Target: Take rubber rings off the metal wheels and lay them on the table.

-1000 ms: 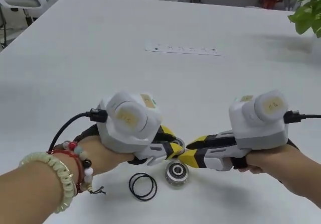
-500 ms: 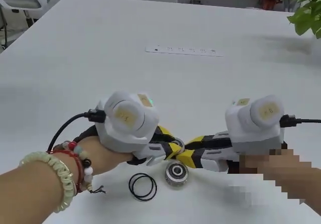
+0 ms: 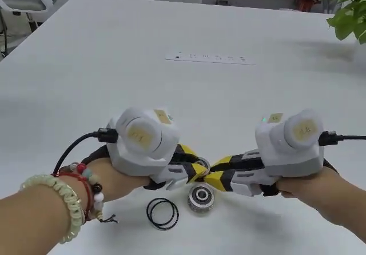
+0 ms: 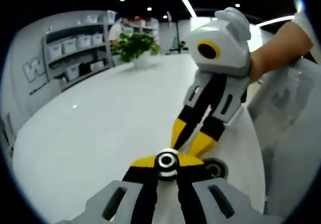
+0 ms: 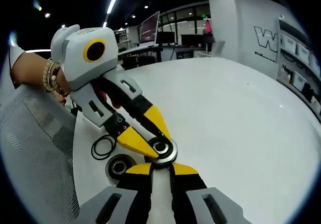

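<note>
Head view showed the left gripper (image 3: 197,168) and the right gripper (image 3: 213,176) brought tip to tip low over the near part of the white table (image 3: 114,55), each held in one of the person's hands. The left gripper's jaws were clamped on a metal wheel (image 3: 201,164), which hung above the table between the two sets of yellow tips. In the left gripper view that wheel sat squarely between the gripper's own tips, its shiny hub facing the camera, and the right gripper reached in from the upper right with its tips touching the wheel's edge. The right gripper's jaws stood narrow, close together at the wheel's rim; whether they pinched anything on the wheel could not be told. A second wheel (image 3: 201,198) lay on the table just below the meeting tips, clear of both grippers. Two rubber rings (image 3: 163,212), thin and black, lay overlapping on the table just beside that second wheel, on the left gripper's side and under the left hand (image 3: 111,180), whose wrist wore beaded bracelets (image 3: 63,200). In the right gripper view the rings and the second wheel appeared low on the left, beneath the left gripper's jaws. Farther back on the table lay a white power strip (image 3: 209,56), and green plant leaves (image 3: 349,9) showed at the far right corner.
</note>
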